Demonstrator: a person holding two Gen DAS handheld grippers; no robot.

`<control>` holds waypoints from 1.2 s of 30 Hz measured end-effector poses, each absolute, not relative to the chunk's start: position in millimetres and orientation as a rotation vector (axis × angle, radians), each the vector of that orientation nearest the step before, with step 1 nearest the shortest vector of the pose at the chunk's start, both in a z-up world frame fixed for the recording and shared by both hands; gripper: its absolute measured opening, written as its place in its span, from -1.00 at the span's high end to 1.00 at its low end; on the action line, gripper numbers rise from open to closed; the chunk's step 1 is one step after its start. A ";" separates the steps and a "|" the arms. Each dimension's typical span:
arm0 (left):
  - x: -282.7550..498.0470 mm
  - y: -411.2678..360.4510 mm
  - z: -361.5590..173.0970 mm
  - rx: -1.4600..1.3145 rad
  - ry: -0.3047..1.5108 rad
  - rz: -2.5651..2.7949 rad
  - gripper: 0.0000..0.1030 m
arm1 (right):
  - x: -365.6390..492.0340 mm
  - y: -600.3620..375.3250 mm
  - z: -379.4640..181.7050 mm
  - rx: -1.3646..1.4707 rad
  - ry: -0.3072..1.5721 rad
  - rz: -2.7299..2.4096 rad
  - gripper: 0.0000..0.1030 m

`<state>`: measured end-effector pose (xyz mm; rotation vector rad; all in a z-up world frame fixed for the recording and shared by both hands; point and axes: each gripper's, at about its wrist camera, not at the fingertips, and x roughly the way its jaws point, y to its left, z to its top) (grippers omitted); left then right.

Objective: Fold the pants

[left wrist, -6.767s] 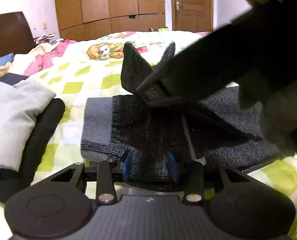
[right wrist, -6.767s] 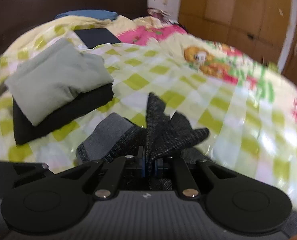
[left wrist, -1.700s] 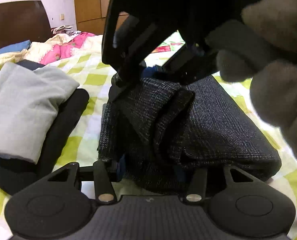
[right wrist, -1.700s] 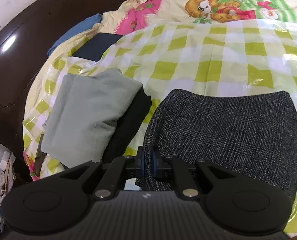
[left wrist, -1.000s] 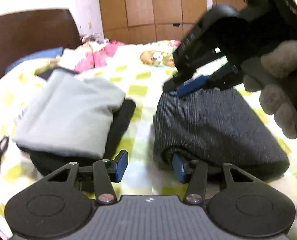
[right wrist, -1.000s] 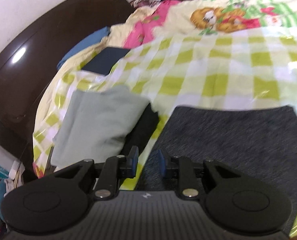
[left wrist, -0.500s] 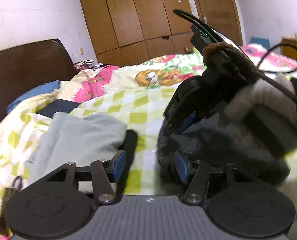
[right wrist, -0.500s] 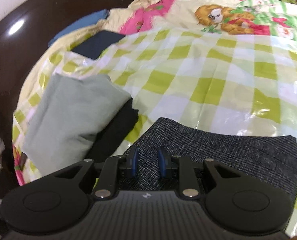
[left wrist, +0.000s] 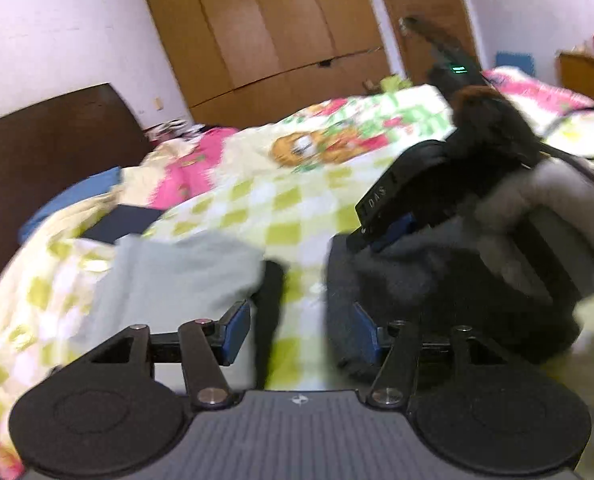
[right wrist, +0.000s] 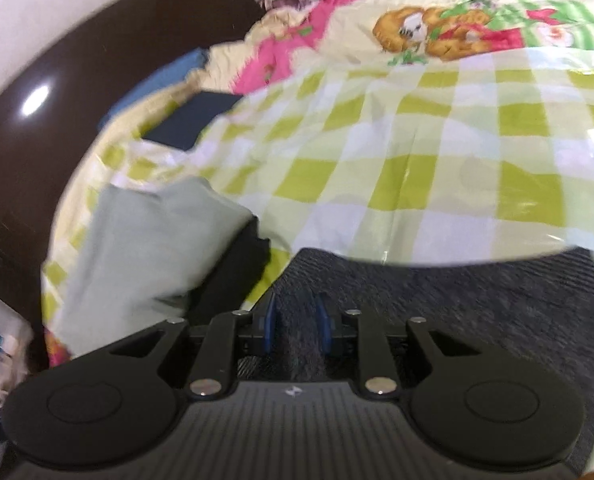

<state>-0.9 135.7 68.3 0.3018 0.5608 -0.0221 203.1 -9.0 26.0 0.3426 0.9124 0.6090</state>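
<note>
The dark grey tweed pants point(right wrist: 477, 300) lie folded into a thick bundle on the checked bedspread; they also show in the left wrist view point(left wrist: 437, 292). My right gripper point(right wrist: 295, 322) sits over the bundle's left edge, its blue pads a little apart with cloth between them. In the left wrist view the right gripper point(left wrist: 389, 232) rests on top of the bundle. My left gripper point(left wrist: 301, 332) is open at the bundle's near left corner, its right pad against the cloth, holding nothing.
A folded pale grey garment point(right wrist: 145, 248) lies on a black one point(right wrist: 233, 276) just left of the pants. A dark headboard point(right wrist: 37, 120) is at the left. Pillows and a cartoon quilt point(right wrist: 417, 32) lie beyond. Wardrobes point(left wrist: 277, 32) stand at the back.
My right gripper let go of the fold and opened, then came down on the bundle's left edge. My left gripper opened and drew back. The pants now lie as a closed bundle.
</note>
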 end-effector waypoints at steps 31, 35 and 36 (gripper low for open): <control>104.3 135.0 5.5 0.275 0.710 -0.070 -0.78 | 165.8 -150.6 -47.5 0.793 1.060 0.568 0.03; 104.4 136.7 4.9 0.291 0.708 -0.066 -0.79 | 172.4 -133.1 -43.4 0.743 1.040 0.536 0.08; 103.9 138.2 4.4 0.290 0.711 -0.062 -0.79 | 169.2 -133.9 -38.2 0.738 1.015 0.543 0.29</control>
